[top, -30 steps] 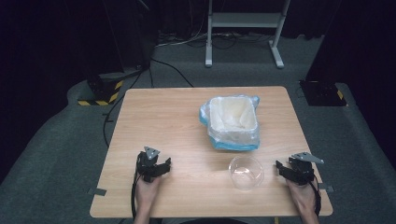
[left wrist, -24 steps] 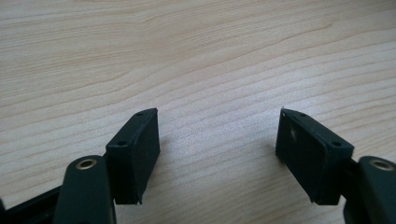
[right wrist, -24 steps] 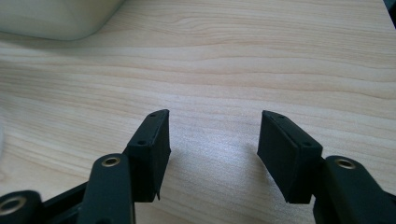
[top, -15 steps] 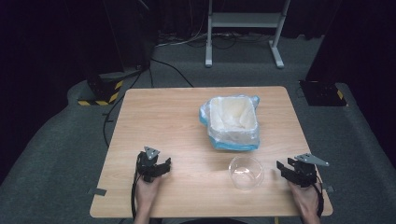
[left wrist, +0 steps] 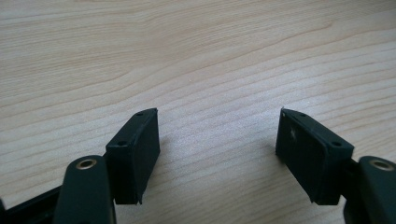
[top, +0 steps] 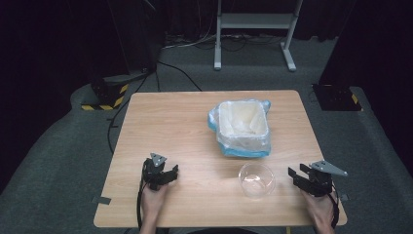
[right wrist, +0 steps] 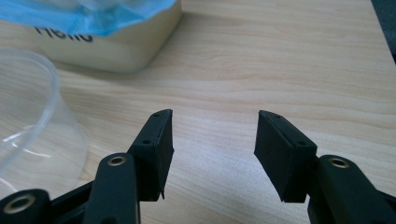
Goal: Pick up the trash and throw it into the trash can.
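Your left gripper rests low on the light wooden table, jaws apart and empty, well left of the clear round plastic bowl. Your right gripper, jaws likewise apart and empty, sits just right of that bowl. The cream bin lined with a blue-edged plastic bag stands just behind the bowl.

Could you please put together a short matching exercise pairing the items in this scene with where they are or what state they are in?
Things:
1. clear bowl
2. lined bin
3. left gripper
4. right gripper

Descriptions:
A. open, near the table's front left edge
B. empty, at the front between the two grippers
C. open, just right of the bowl
D. holds a blue-edged bag, behind the bowl

Pairs: 1-B, 2-D, 3-A, 4-C
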### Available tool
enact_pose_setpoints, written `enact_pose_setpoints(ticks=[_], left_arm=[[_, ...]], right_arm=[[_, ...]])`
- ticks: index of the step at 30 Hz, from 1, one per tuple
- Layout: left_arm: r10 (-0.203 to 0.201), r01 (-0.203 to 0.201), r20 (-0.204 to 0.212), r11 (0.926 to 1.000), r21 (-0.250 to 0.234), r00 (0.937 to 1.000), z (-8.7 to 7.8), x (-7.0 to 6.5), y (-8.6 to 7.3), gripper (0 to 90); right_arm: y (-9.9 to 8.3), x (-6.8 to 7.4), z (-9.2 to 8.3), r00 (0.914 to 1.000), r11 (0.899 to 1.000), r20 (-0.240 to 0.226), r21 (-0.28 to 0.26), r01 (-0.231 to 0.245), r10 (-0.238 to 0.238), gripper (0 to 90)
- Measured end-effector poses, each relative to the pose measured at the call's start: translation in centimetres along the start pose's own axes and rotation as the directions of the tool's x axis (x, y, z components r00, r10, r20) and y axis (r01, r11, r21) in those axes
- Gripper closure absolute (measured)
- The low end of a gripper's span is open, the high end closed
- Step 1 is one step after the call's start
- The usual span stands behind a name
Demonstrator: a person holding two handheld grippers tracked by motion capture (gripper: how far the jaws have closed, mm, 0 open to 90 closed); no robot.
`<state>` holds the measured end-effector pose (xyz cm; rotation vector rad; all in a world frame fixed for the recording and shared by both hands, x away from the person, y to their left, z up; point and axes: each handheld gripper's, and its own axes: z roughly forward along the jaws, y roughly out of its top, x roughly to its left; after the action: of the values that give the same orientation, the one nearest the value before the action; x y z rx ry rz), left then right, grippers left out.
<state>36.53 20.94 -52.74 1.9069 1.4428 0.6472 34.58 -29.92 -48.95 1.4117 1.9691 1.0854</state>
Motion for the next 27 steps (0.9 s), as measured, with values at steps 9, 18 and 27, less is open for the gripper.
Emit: enact_pose_setpoints(ticks=[9,18,27], left_arm=[[0.000,0.000,0.000,1.0000,0.000,1.0000,0.0,0.0,0.0,30.0],[-0.001,0.001,0.001,1.0000,0.000,1.0000,0.0,0.0,0.0,30.0],[0.000,0.000,0.002,1.0000,0.001,1.0000,0.0,0.0,0.0,29.8]], right_arm=[[0.5,1.0,-0.9,0.9990,0.999,-0.044,-0.040,0.003,-0.005,44.0],[1.3,2.2,-1.3,0.9957,0.999,-0.089,-0.048,0.022,-0.026,44.2],[2.4,3.5,-1.0,0.9910,0.998,-0.123,-0.044,0.047,-0.052,45.7]])
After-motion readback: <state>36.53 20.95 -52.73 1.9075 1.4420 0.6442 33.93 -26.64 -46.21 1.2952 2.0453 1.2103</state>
